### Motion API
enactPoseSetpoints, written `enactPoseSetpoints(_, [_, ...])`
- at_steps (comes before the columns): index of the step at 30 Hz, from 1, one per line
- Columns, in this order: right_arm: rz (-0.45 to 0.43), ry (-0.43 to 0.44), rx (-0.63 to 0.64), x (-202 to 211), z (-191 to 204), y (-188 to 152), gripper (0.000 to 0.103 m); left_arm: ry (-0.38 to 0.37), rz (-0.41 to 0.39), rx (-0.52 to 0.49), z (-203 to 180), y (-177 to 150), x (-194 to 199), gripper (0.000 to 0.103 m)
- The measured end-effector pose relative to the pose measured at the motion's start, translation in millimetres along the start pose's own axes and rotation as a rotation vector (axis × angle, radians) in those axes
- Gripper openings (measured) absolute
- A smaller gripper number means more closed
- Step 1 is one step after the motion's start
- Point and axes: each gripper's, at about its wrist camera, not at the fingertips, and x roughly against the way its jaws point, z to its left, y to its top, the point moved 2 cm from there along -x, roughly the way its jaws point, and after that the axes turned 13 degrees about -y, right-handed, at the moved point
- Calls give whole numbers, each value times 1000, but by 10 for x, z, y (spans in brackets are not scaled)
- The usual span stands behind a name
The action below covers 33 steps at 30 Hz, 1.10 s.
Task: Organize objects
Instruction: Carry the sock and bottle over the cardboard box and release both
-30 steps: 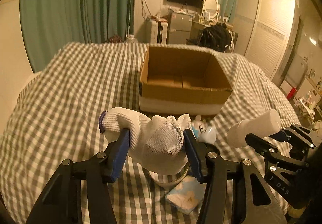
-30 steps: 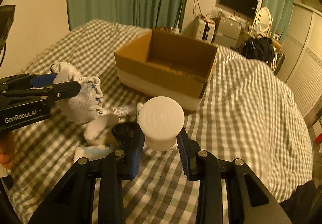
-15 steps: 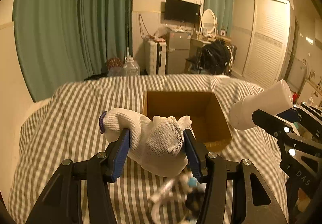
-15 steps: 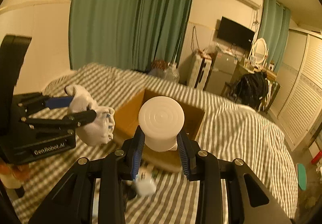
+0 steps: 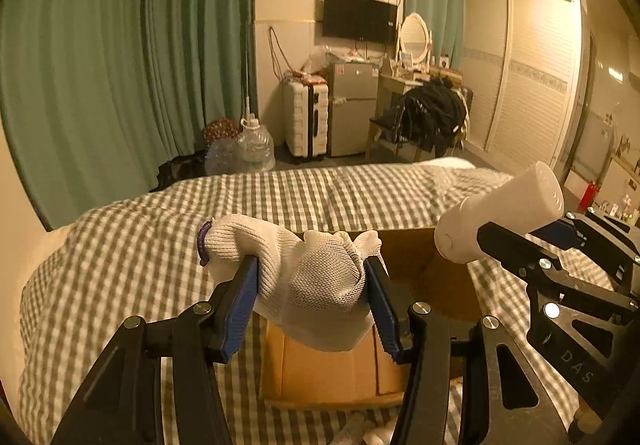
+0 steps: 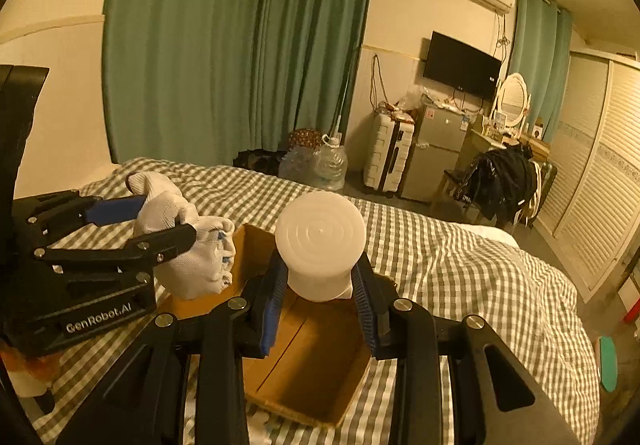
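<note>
The checked bedspread [image 6: 460, 257] fills the lower half of both views, soft cloth with rumpled folds. On it sits the open cardboard box [image 6: 316, 369], stiff brown board with a flat bare floor. That box lies straight under and just ahead of both grippers, and the drop into it is what the coming move seems to hang on.

In the right wrist view the right gripper [image 6: 320, 301] holds the white plastic bottle [image 6: 320, 241] at 12 o'clock, jaws clenched on its narrower part, its ridged round end facing the camera and its long axis running along the fingers, over the box's opening. From the left wrist view the same bottle [image 5: 500, 221] shows at 3 o'clock, smooth and cylindrical, above the box's right wall.

The left gripper [image 5: 312, 293] grasps the white knitted glove [image 5: 316, 285], bunched and limp, with a purple-edged cuff poking out at 9 o'clock. It hangs over the box's near-left corner. Both hands look about equally close to the opening.

A few small white items [image 5: 360, 429] lie on the bedspread at 6 o'clock, blurred.
</note>
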Motion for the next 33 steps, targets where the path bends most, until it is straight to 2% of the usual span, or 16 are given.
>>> enactPoseSetpoints(9, [132, 19, -4, -890, 14, -266, 32, -8, 104, -8, 96, -187, -739, 54])
enactPoseSetpoints(15, [233, 45, -15, -1258, 37, -602, 32, 17, 92, -88, -41, -269, -835, 54])
enactPoseSetpoints(21, [249, 83, -51, -1260, -56, -681, 33, -12, 84, -84, -80, -256, -800, 55])
enactPoseSetpoints(25, [212, 69, -72, -1117, -118, -631, 34, -41, 78, -67, -79, -248, -684, 62])
enactPoseSetpoints(27, [197, 38, -79, -1032, -187, -596, 55, -28, 67, -64, -71, -241, -607, 66])
enactPoseSetpoints(29, [175, 18, -96, -909, -259, -554, 57, -17, 54, -65, -57, -280, -477, 81])
enactPoseSetpoints(33, [149, 8, -102, -610, -333, -496, 61, -1, 8, -50, -66, -295, -123, 91])
